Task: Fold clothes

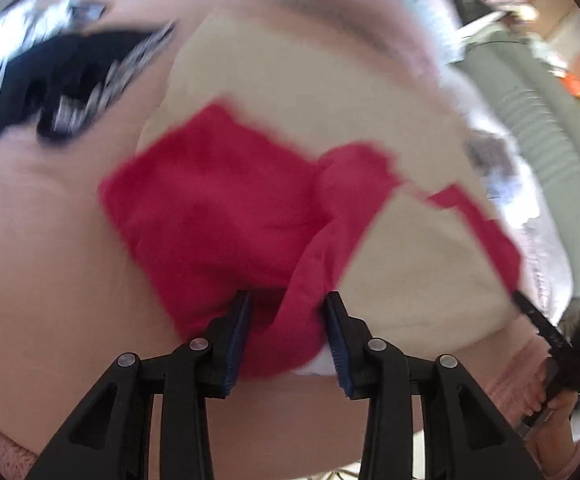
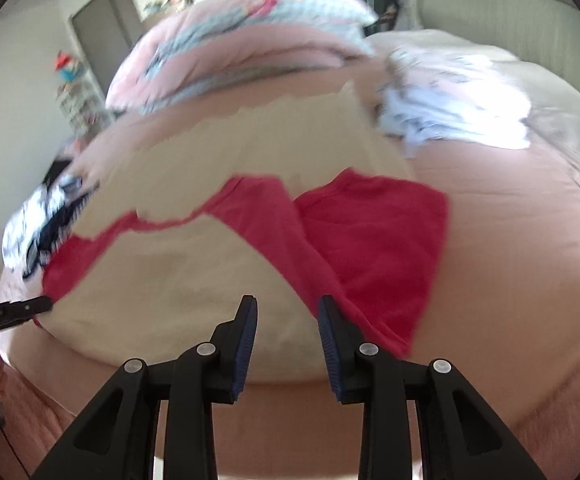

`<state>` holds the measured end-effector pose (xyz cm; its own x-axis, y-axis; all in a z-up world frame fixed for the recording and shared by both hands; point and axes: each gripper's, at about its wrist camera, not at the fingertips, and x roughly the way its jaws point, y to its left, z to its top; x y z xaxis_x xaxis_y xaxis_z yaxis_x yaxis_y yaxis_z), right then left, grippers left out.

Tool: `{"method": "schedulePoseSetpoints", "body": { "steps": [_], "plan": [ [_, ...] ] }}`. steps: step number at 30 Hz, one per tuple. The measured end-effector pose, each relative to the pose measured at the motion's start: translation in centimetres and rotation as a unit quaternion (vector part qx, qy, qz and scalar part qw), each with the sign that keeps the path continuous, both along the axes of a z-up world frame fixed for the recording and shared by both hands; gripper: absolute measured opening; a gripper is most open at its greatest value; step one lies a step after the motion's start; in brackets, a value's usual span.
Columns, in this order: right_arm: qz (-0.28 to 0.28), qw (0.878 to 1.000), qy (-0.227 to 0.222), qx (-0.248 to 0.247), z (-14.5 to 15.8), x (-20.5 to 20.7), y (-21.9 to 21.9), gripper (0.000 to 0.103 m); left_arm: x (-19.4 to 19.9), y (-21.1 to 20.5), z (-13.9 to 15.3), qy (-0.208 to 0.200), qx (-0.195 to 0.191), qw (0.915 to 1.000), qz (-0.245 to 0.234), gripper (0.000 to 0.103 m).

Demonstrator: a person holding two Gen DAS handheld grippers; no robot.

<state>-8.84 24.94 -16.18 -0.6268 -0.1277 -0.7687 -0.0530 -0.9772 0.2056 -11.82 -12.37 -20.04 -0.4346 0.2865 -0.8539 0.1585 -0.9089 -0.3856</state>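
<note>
Two grippers, both with jaws spread wide, neither clamped on anything. The red garment [image 1: 217, 200] lies half-spread on a cream cloth [image 1: 290, 80] on the bed [image 1: 41, 260], near its front edge, one sleeve or strap trailing across the cream toward the other side. Left gripper [image 1: 285, 336] has red fabric bunched between its open jaws, touching the pads or just under them; can't tell which, frames are motion-blurred. Right gripper [image 2: 287, 340] hovers at the near hem, its right finger against the red edge, cream showing in the gap. In the left view the right gripper's tip sits by the end of the red strip at the cream cloth's edge. Risks, judged from this: left jaws closing on a bunched wad would grab several layers and fold in a lump; either pinch could catch the cream cloth along with the red and drag it; right jaws are mostly over cream, so a close here may miss the hem. Uneven grips would skew the fold. Black-and-white clothes [image 1: 49, 92] lie toward the far left of the bed, a white pile [image 2: 450, 108] far right, a pink pillow [image 2: 229, 52] at the back, all well apart from the work.
</note>
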Motion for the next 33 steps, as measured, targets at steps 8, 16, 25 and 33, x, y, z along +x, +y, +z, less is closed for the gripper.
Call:
{"method": "schedulePoseSetpoints", "body": {
  "steps": [8,16,25,33],
  "plan": [
    [-0.105,0.993,0.000,0.049,-1.7,-1.8,6.1,0.030,-2.0,-1.0,3.2,0.020,-0.062,0.9978,0.008,0.036],
    [-0.025,0.995,0.092,-0.037,2.3,1.3,3.9,0.030,1.0,1.9,3.3,0.049,0.043,0.9970,-0.043,0.036],
    [0.005,1.000,-0.020,0.009,-1.5,0.1,2.1,0.025,2.2,3.3,1.3,-0.002,-0.076,0.9967,-0.030,0.022],
    [-0.082,0.996,0.002,-0.033,-0.8,1.9,6.4,0.045,3.6,2.6,3.5,0.057,-0.032,0.9975,0.027,0.023]
  ]
}}
